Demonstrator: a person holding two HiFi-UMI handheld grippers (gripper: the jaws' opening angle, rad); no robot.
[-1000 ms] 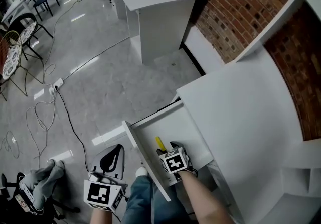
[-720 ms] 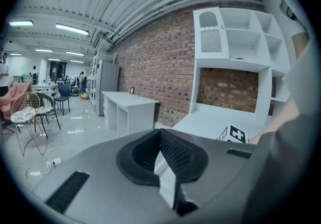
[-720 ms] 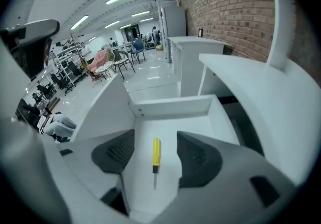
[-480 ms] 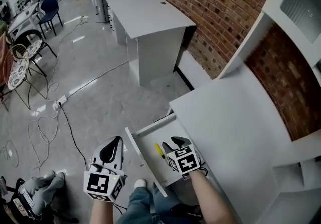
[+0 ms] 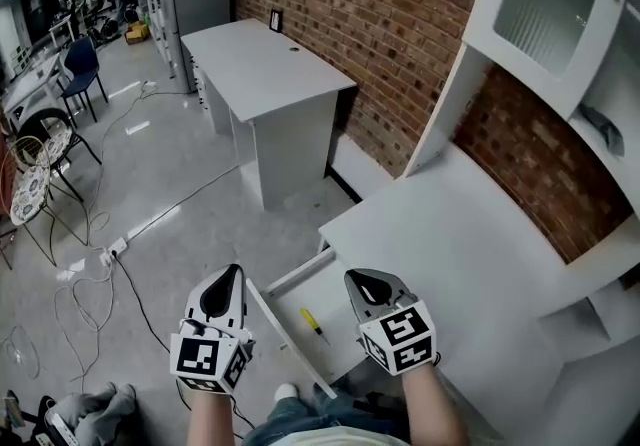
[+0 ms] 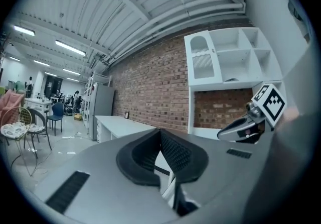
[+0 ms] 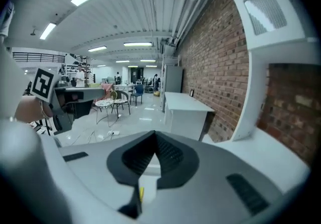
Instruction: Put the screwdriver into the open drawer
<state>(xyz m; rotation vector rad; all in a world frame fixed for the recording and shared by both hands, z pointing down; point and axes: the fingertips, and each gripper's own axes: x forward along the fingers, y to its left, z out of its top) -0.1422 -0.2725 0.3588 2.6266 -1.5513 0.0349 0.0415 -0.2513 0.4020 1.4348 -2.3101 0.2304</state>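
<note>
screwdriver (image 5: 313, 323): 1 | drawer (image 5: 335, 296): 1 | left gripper (image 5: 232, 274) + right gripper (image 5: 364, 280): 2 | desks (image 5: 265, 64) (image 5: 450, 254): 2

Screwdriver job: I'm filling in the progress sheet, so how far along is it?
Done: the screwdriver lies loose inside the open drawer. In hand: nothing; the left claw and the right claw are both shut and empty, held clear of the drawer. Left: nothing of the placing itself, as far as I can see; the drawer stands open.
</note>
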